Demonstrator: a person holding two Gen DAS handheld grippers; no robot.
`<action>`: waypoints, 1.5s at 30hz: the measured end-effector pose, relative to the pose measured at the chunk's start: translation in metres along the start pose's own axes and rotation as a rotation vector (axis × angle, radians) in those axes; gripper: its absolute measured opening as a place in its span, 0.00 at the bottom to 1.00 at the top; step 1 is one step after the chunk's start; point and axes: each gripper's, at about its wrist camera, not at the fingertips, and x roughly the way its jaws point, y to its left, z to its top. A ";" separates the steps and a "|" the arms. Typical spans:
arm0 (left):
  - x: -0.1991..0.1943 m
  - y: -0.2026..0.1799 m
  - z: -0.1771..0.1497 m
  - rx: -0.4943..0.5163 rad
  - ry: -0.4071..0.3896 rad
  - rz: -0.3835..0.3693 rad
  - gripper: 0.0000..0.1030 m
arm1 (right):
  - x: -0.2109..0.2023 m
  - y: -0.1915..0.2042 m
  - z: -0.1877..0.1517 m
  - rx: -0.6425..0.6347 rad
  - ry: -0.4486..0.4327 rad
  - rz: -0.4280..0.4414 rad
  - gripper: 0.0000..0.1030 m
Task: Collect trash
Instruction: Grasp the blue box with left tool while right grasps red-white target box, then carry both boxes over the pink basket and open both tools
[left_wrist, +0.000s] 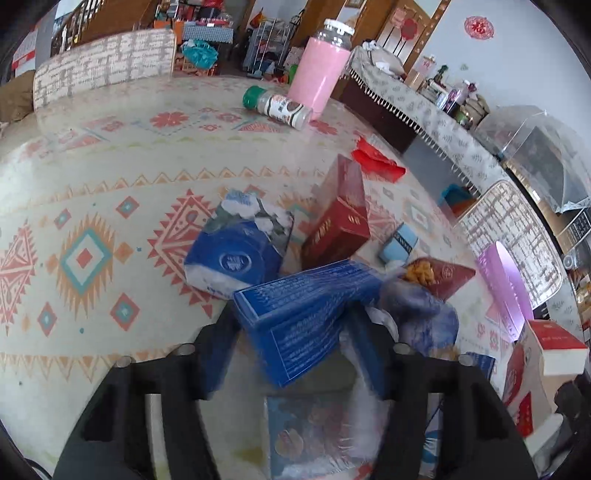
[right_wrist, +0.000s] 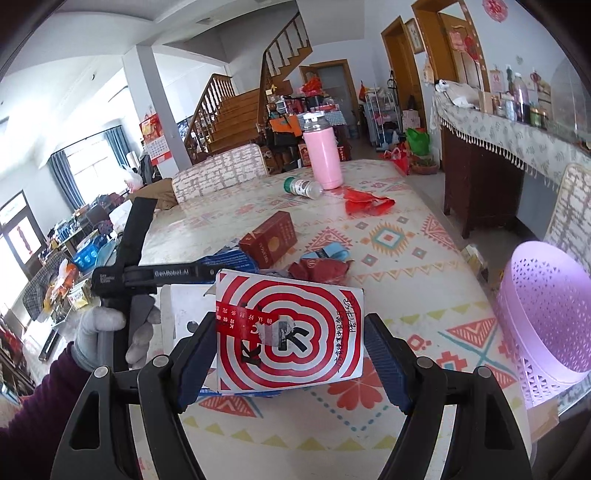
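- Blue carton (left_wrist: 303, 325) sits tilted between the left gripper (left_wrist: 295, 354) fingers; motion blur, so cannot tell if the pads press it or stand apart.
- Just ahead of the left gripper: torn blue packet (left_wrist: 236, 251), red box (left_wrist: 338, 218), small light-blue pack (left_wrist: 400, 242), dark red crumpled wrapper (left_wrist: 439, 273), all on the patterned table (left_wrist: 110, 192).
- Right gripper (right_wrist: 290, 354) clamped on a red-and-white swirl carton (right_wrist: 288, 332), both pads against its side edges, carton raised over the table.
- Lilac perforated basket (right_wrist: 546, 314) right of the right gripper, near the table edge.
- Far ahead: green-capped bottle (right_wrist: 303, 187) lying on its side beside the upright pink flask (right_wrist: 325, 155); red scrap (right_wrist: 365, 203) to their right.
- Gloved hand (right_wrist: 107, 332) left of the right gripper, holding the other tool's handle.
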 end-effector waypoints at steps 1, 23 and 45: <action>-0.002 0.000 -0.001 -0.008 -0.004 0.003 0.53 | 0.000 -0.002 0.000 0.002 -0.001 0.000 0.80; -0.121 -0.029 -0.050 -0.026 -0.267 0.101 0.32 | -0.022 -0.020 -0.006 0.041 -0.045 0.005 0.79; -0.155 -0.154 -0.061 0.170 -0.351 -0.010 0.32 | -0.095 -0.094 -0.016 0.131 -0.167 -0.112 0.79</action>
